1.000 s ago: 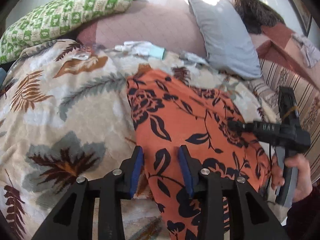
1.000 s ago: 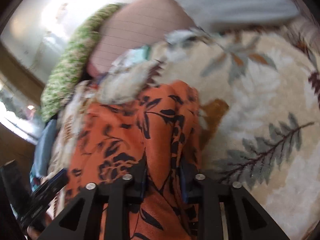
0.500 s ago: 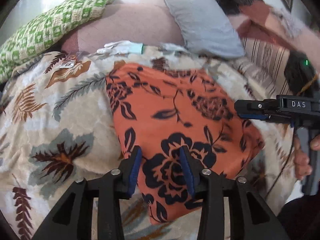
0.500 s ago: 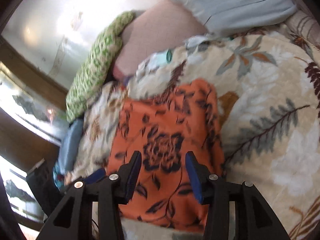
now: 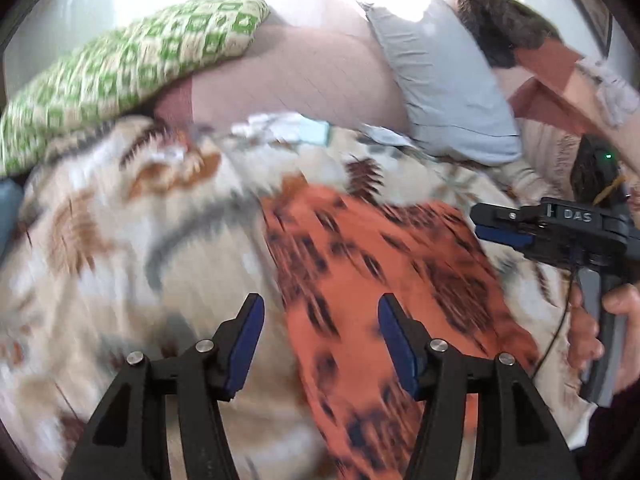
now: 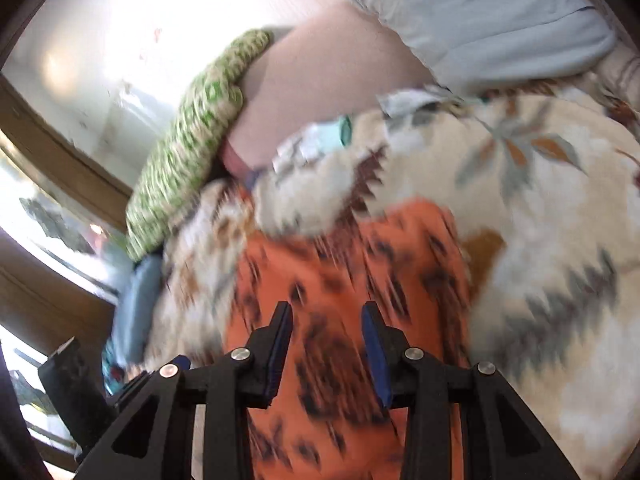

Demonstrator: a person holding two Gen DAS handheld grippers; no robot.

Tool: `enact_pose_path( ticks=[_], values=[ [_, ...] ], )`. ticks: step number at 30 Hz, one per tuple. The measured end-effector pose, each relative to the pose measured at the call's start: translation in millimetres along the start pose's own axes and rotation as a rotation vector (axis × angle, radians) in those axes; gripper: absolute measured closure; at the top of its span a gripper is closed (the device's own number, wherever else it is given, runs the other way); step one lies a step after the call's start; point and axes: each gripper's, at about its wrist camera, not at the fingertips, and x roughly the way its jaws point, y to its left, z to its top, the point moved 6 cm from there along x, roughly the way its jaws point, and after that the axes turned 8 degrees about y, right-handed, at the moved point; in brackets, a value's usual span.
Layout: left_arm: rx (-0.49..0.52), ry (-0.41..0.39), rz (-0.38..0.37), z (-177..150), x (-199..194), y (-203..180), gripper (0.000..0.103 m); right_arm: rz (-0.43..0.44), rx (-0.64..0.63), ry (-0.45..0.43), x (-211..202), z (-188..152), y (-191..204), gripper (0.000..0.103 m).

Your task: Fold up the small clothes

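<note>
Garment (image 5: 360, 280): thin orange cloth w/ black print, matt, smooth. Blanket (image 5: 120, 240): plush fleece, fuzzy, leaf print. Green pillow (image 5: 120, 64): coarse woven cloth. Grey pillow (image 5: 444, 80): smooth matt cotton-type cloth. Left tongs (image 5: 320, 344) and right tongs (image 6: 326, 350): matt black plastic, blue rubbery pads, shiny metal pins. Window frame (image 6: 48, 128): wood, semi-gloss.

Leaf-print blanket (image 5: 120, 240), green pillow (image 5: 132, 68), grey pillow (image 5: 444, 84), bright wall (image 6: 120, 32).

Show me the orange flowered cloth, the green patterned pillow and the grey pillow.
orange flowered cloth (image 5: 360, 272): left wrist view, middle of the fabric.
green patterned pillow (image 5: 132, 68): left wrist view, its top face.
grey pillow (image 5: 444, 84): left wrist view, centre of its front.
</note>
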Motion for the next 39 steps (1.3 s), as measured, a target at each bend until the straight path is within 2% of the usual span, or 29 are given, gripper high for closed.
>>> enact_pose_path(
  ticks=[3, 5, 6, 8, 10, 15, 17, 20, 22, 24, 25, 26, 29, 31, 34, 35, 37, 38, 39],
  values=[
    [0.048, 0.07, 0.099, 26.0, 41.7, 2.3, 0.043, 0.049, 0.064, 0.042, 35.8, 19.9, -9.9, 0.063],
    [0.09, 0.169, 0.148, 26.1, 72.6, 3.8, 0.042, -0.002, 0.091, 0.087, 63.2, 33.5, -19.5, 0.063],
    [0.089, 0.209, 0.148, 20.6, 84.3, 7.1, 0.042, -0.018, 0.122, 0.111, 75.1, 34.5, -30.6, 0.064],
    [0.042, 0.19, 0.108, 14.5, 86.3, 14.6, 0.04, 0.004, 0.159, 0.11, 84.1, 37.1, -50.9, 0.071],
    [-0.006, 0.19, 0.08, 8.3, 79.2, 21.7, 0.04, -0.017, 0.157, 0.102, 80.6, 40.1, -55.4, 0.081],
    [-0.081, 0.134, 0.041, -17.7, 24.3, 19.7, 0.041, -0.045, 0.1, 0.049, 47.0, 27.6, -30.3, 0.077],
    [-0.064, 0.114, 0.01, -36.5, 5.5, 8.4, 0.041, -0.034, 0.04, 0.055, 30.1, 10.3, -12.9, 0.077],
    [-0.027, 0.131, -0.008, -61.3, -2.6, -9.4, 0.041, -0.074, -0.013, 0.083, 15.3, -24.3, -1.2, 0.077],
    [0.023, 0.171, 0.025, -73.4, 8.8, -19.6, 0.041, -0.08, -0.006, 0.11, 13.0, -49.3, -3.7, 0.077],
    [0.083, 0.22, 0.043, -88.3, 29.6, -28.7, 0.037, -0.125, 0.018, 0.168, 21.5, -77.1, -16.0, 0.076],
    [0.074, 0.223, 0.049, -90.7, 33.4, -27.0, 0.032, -0.131, 0.02, 0.194, 29.2, -91.5, -22.4, 0.076],
    [0.051, 0.213, 0.046, -89.6, 31.1, -24.2, 0.03, -0.126, 0.011, 0.181, 30.0, -97.3, -24.4, 0.076],
    [0.011, 0.188, -0.016, -84.1, 16.4, -16.1, 0.031, -0.087, 0.036, 0.154, 8.9, -102.7, -24.4, 0.077],
    [0.003, 0.13, -0.001, -80.5, 3.9, -9.6, 0.031, -0.042, 0.059, 0.105, -8.8, -106.3, -27.3, 0.077],
    [0.024, 0.096, -0.013, -78.3, -5.6, -14.0, 0.031, -0.04, 0.036, 0.06, -23.3, -106.3, -28.1, 0.077],
    [0.047, 0.108, 0.002, -79.7, -2.7, -17.5, 0.031, -0.047, 0.025, 0.073, -21.1, -106.3, -27.2, 0.077],
    [0.124, 0.176, 0.092, -91.2, 16.9, -25.7, 0.03, -0.093, 0.03, 0.156, -2.2, -112.2, -32.4, 0.076],
    [0.142, 0.194, 0.106, -93.9, 24.4, -27.2, 0.03, -0.11, 0.036, 0.202, 10.1, -113.7, -33.4, 0.076],
    [0.13, 0.188, 0.103, -95.2, 26.5, -27.6, 0.03, -0.112, 0.038, 0.21, 15.2, -113.3, -34.8, 0.076]
  ],
)
